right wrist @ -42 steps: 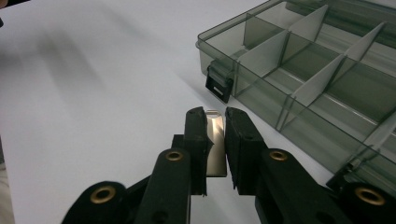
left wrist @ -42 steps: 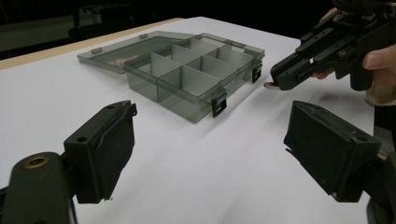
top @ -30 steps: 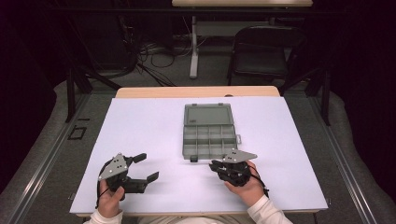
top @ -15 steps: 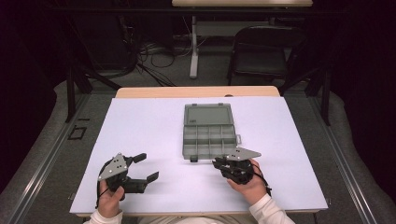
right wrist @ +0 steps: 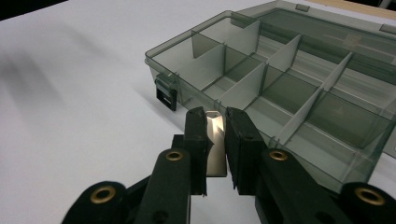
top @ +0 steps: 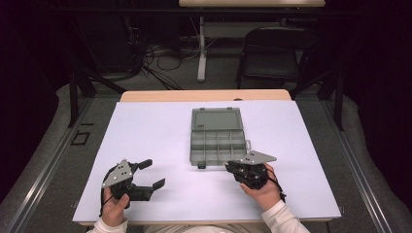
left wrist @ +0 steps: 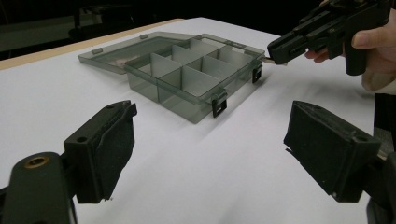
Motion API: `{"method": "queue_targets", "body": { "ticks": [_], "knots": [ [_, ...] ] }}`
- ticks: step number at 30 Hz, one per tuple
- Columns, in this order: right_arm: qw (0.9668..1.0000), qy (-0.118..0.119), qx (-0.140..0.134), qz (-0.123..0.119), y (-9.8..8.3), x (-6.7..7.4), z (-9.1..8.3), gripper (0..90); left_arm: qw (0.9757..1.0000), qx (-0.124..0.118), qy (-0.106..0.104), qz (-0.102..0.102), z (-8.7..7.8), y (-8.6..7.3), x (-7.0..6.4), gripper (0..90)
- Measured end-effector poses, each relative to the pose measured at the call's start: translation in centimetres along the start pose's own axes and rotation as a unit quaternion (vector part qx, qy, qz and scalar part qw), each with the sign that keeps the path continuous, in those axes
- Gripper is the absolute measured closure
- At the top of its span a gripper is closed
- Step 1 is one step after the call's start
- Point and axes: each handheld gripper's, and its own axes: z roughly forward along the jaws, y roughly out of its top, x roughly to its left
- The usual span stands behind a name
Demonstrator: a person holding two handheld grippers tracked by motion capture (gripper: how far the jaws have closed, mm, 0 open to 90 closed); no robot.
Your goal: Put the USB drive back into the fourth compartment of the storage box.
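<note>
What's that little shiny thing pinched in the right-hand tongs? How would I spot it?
Find the white table, then the open grey compartment box at its middle. Just before the box's near edge, the right tongs are shut on a small flat silvery metal piece, the one bright thing between black jaws.

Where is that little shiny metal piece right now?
The metal piece is pinched between the right gripper fingers, just short of the open compartment box's near wall.

Smoky translucent glossy plastic organizer box (right wrist: 289,79); shiny metal piece (right wrist: 215,140) between matt black jaws; smooth matt white table cover (top: 145,131); wooden table edge (top: 204,95)
</note>
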Motion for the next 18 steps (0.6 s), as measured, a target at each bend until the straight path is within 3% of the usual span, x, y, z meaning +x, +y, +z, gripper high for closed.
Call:
{"method": "queue_targets", "body": {
  "ticks": [18],
  "knots": [
    [0.9996, -0.024, -0.005, 0.011, 0.2, -1.4, -0.9, 79.6, 1.0, -0.002, 0.001, -0.001, 0.0, 0.0, 0.0, 15.6]
  ]
}}
